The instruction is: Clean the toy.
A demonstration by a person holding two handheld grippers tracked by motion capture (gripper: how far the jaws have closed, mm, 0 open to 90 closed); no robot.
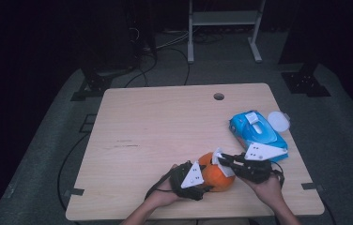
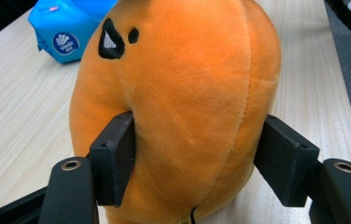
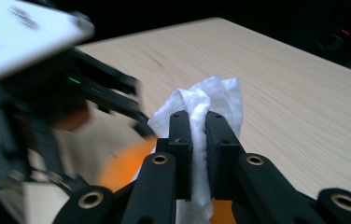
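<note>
Plump orange plush toy (image 2: 183, 107), rounded and fuzzy, stands on the pale woodgrain table (image 1: 165, 122) near its front edge, squeezed between the half-open jaws of the left gripper (image 2: 194, 158). Right gripper (image 3: 199, 140) pinches a crumpled white wipe (image 3: 211, 100) against the toy's top.

Light wooden table (image 1: 156, 126); orange plush toy (image 1: 214, 178), blue wipes pack (image 1: 257, 129) on it.
</note>
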